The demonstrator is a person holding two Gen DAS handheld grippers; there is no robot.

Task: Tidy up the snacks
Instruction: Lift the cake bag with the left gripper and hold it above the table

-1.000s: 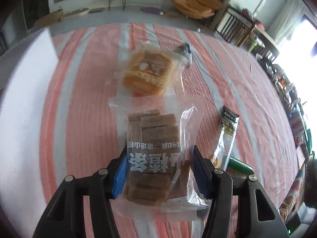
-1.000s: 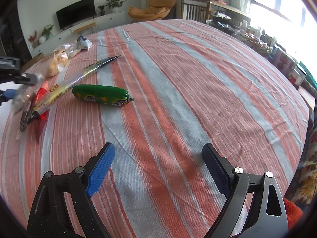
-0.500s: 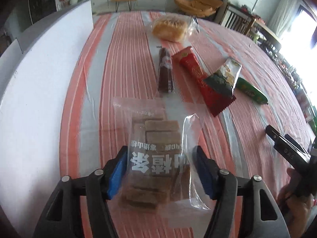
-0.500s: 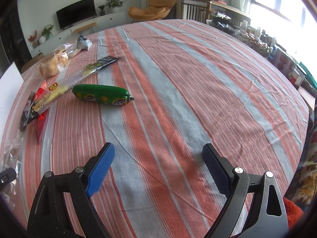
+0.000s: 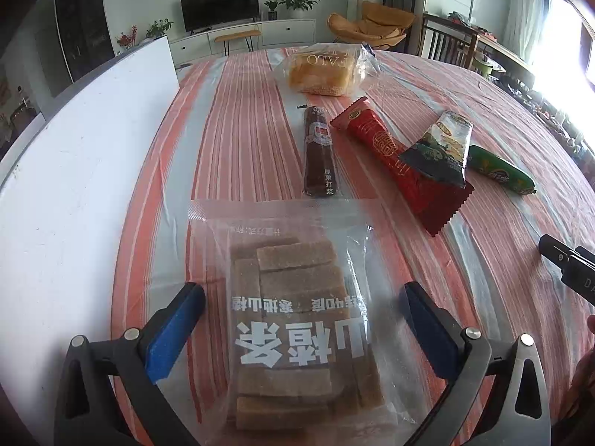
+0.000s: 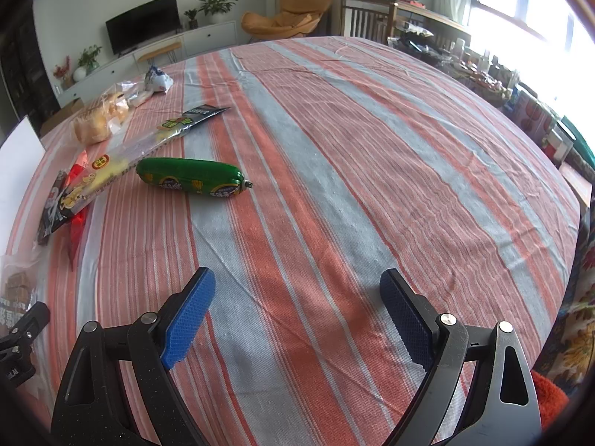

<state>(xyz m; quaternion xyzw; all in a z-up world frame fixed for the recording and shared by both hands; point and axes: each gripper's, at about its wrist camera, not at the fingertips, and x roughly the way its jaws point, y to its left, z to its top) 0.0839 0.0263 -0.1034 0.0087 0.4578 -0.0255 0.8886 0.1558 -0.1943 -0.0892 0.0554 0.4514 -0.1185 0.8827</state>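
A clear bag of brown hawthorn strips (image 5: 293,319) lies on the striped tablecloth between the blue pads of my left gripper (image 5: 301,316), which is open wide, pads apart from the bag. Beyond it lie a dark brown sausage stick (image 5: 320,152), a red packet (image 5: 394,160), a green-and-yellow packet (image 5: 442,148), a green sausage (image 5: 498,173) and a bread bag (image 5: 323,70). My right gripper (image 6: 297,316) is open and empty over bare cloth; the green sausage (image 6: 189,176) lies ahead to its left.
A white board (image 5: 74,171) lines the table's left side. The right gripper's body (image 5: 569,267) shows at the right edge of the left wrist view. A small blue-white packet (image 6: 158,80) lies at the far end. Chairs and cluttered furniture stand beyond the table.
My left gripper has opened and let go of the bag of hawthorn strips, which now rests on the table in line with the other snacks. The right gripper has not moved.
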